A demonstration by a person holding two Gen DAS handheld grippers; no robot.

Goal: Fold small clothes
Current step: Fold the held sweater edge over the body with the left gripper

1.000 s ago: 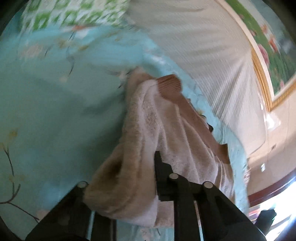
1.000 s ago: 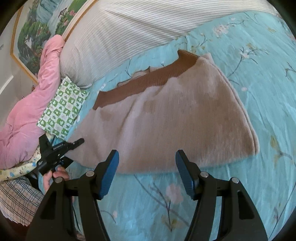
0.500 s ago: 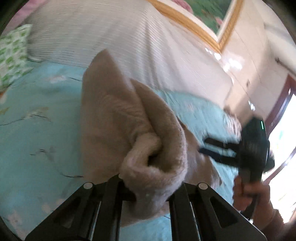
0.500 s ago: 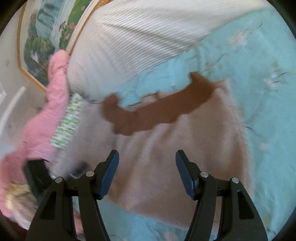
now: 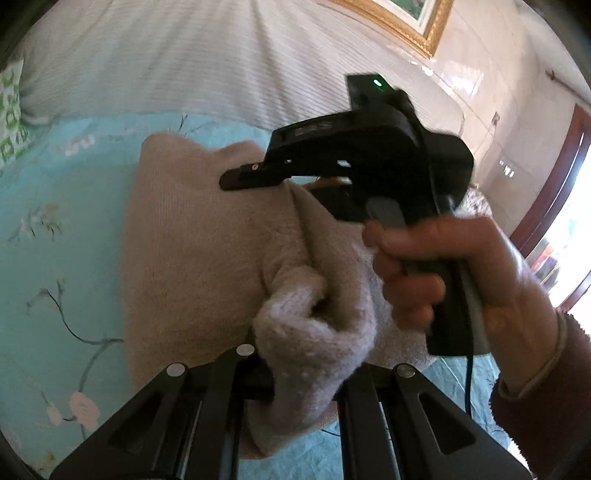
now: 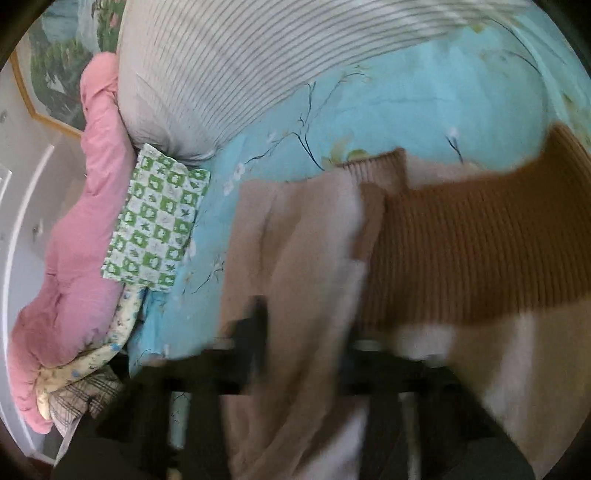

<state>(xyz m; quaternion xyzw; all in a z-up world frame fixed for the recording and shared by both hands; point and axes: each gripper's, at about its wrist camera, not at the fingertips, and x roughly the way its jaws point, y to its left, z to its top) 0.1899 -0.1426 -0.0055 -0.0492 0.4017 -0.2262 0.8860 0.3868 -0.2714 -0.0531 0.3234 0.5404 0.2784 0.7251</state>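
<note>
A small beige knit garment (image 5: pixel 199 236) with a brown ribbed band (image 6: pixel 461 251) lies on the turquoise floral bedsheet (image 5: pixel 55 206). My left gripper (image 5: pixel 299 373) is shut on a bunched fold of the garment and holds it over the flat part. My right gripper shows in the left wrist view (image 5: pixel 251 173), held in a hand above the garment's far side. In the blurred right wrist view its fingers (image 6: pixel 258 332) lie among the beige cloth, and I cannot tell how the jaws stand.
A striped white-grey pillow (image 6: pixel 258 66) lies at the head of the bed. A green-and-white checked cloth (image 6: pixel 155 221) and a pink quilt (image 6: pixel 74 240) sit at the left. A framed picture (image 5: pixel 417 22) hangs on the wall.
My left gripper has carried the garment's fold across over the flat part. My right gripper has dropped from above the garment down into the cloth near the brown band.
</note>
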